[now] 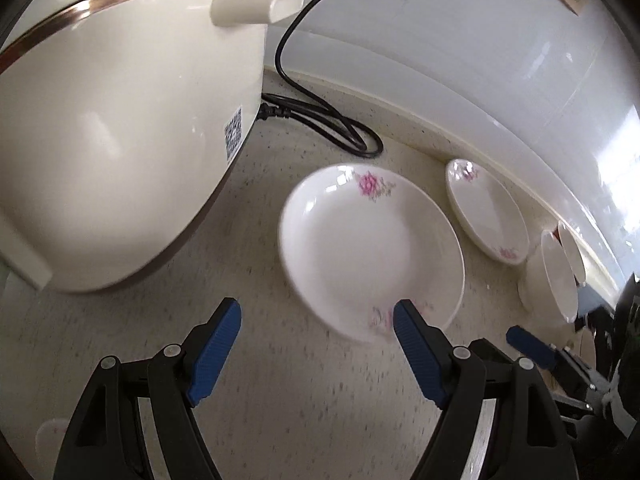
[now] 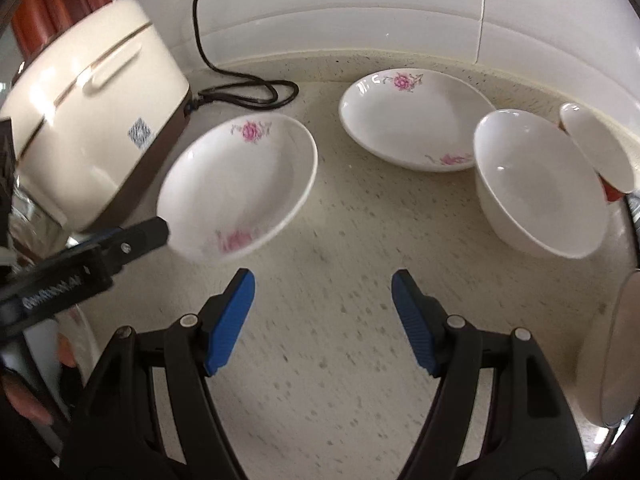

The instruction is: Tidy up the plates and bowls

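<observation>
The left claw [image 1: 316, 328] is spread wide with nothing between its blue pads; its right pad [image 1: 408, 332] overlaps the near rim of a flowered plate [image 1: 360, 248], though contact cannot be judged. In the right wrist view that plate [image 2: 240, 188] looks tilted and blurred at 10 o'clock, the left claw's tip at its near-left rim. The right claw [image 2: 323, 296] is also spread and holds nothing above the speckled worktop [image 2: 340, 360]. At 12 o'clock lies a second flowered plate [image 2: 412, 120]; at 2 o'clock a white bowl [image 2: 540, 184] sits just beside it. A cream rice cooker [image 2: 96, 128] stands at 10 o'clock, its black cord [image 2: 248, 92] coiled behind.
</observation>
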A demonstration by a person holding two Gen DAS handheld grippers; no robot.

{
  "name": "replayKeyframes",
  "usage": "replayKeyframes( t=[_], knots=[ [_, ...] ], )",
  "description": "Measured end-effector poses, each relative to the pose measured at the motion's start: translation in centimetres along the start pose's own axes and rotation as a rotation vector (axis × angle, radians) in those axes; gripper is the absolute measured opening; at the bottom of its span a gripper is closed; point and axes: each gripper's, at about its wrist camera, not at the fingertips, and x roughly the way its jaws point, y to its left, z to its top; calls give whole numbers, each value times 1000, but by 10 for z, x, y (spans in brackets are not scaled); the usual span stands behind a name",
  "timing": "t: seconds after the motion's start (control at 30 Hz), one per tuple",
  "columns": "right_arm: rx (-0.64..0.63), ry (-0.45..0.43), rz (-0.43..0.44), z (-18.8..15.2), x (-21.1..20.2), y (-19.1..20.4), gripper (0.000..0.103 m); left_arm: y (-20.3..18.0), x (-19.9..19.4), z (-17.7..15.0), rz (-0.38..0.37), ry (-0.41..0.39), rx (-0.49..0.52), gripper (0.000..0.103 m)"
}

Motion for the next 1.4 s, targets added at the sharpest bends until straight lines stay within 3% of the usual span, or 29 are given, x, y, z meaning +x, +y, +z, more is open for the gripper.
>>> replayKeyframes(
  t=[0.33,0.5,0.63,0.7,0.77,0.8,0.83,0.9,1.03,1.4],
  knots=[
    [110,20,65,36,31,-7,71,-2,35,25,58,5,19,79],
    [125,47,59,46,52,-7,57,-1,50,26,73,25,27,79],
    [109,43,60,55,59,-4,55,-11,58,26,103,12,66,79],
    [95,38,59,56,61,-1,48,-13,60,28,104,9,64,79],
    [79,32,54,56,63,1,39,-13,60,28,110,3,64,75],
    [71,31,52,56,64,2,31,-14,59,28,118,-2,68,67],
    [66,31,52,55,65,2,27,-14,58,28,99,-9,72,51],
    [52,28,66,53,64,4,17,-15,56,28,93,-8,67,41],
    [35,21,58,47,60,7,17,-4,51,28,70,4,22,23],
    [32,30,63,18,40,0,17,-16,30,-5,90,9,101,20]
  ],
)
